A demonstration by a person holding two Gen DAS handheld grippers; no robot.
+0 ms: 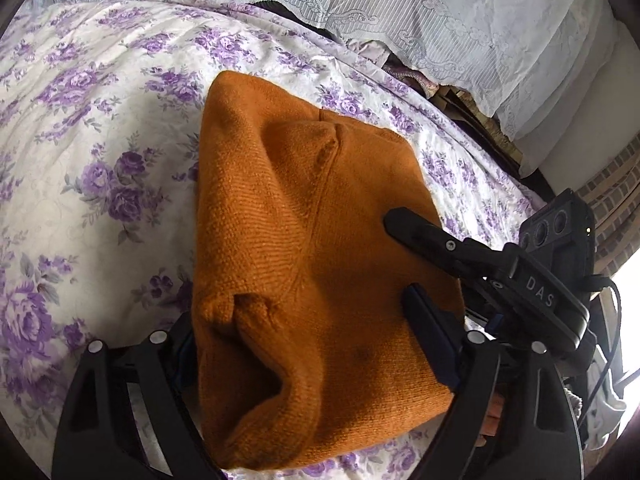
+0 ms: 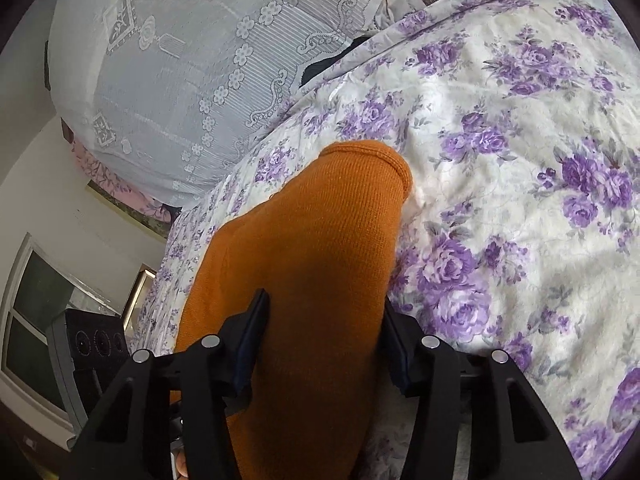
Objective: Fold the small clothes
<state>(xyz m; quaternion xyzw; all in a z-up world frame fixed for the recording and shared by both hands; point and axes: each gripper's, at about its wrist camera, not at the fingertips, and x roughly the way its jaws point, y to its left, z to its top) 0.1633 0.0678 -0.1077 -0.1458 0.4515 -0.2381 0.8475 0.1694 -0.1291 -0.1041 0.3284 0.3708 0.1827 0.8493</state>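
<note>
The left gripper (image 1: pixel 308 344) stands wide, its fingers on either side of the near end of the orange sweater (image 1: pixel 316 264). The right gripper (image 2: pixel 324 340) also stands wide around the same sweater (image 2: pixel 312 264), at its right edge. The folded sweater lies on the flowered bedspread (image 1: pixel 80 128), stretching far toward a lace cover (image 1: pixel 440 12).
</note>
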